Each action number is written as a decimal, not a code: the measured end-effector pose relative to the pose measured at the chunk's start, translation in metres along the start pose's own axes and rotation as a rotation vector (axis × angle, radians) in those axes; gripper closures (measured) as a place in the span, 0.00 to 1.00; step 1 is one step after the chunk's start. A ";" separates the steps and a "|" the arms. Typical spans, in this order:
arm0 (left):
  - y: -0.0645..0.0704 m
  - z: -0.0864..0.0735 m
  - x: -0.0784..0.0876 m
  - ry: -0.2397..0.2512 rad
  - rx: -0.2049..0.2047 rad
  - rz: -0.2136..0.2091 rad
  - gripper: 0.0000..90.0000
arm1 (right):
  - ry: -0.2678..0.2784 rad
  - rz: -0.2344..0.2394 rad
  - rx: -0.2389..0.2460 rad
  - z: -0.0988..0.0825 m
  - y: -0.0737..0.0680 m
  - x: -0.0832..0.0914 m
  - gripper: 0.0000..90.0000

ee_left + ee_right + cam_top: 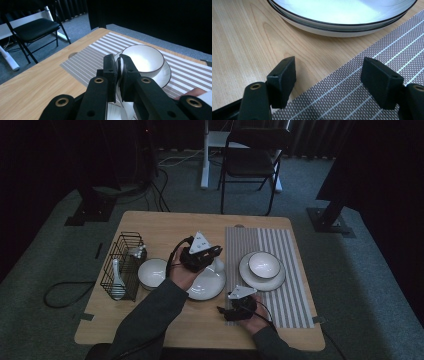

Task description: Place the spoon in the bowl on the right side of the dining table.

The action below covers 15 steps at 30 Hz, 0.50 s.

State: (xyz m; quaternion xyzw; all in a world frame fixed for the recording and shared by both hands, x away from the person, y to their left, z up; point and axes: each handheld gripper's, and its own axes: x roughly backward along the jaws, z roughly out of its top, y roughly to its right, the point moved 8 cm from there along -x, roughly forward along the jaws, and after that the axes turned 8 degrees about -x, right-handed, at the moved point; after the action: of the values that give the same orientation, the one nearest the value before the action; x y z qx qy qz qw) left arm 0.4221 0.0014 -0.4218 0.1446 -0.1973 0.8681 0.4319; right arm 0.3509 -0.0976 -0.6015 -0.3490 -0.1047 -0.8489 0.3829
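Well, my light wooden bench [150,225] has a grey striped cloth mat [292,250] on its right side, so dishes get set there. One white bowl on a white plate [263,265] already sits on it. My left gripper [212,255] hangs over the big white plates with dark rims [207,290], its fingers [110,67] pinching a thin white dark-edged dish rim [120,67], I think to carry it over. My right gripper [222,312] waits low by the mat edge, fingers [284,77] spread, holding nothing.
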 end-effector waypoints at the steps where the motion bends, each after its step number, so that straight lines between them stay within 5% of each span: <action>1: 0.000 0.001 -0.001 0.002 0.000 -0.001 0.95 | 0.000 0.000 0.000 0.000 0.000 0.000 0.31; 15: 0.005 0.013 -0.014 0.024 -0.002 -0.016 0.95 | 0.000 0.000 -0.001 0.000 0.000 0.000 0.31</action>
State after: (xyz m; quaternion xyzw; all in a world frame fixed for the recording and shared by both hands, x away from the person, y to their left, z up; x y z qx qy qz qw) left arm 0.4269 -0.0170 -0.4177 0.1352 -0.1919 0.8661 0.4412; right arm 0.3508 -0.0975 -0.6015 -0.3494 -0.1043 -0.8489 0.3828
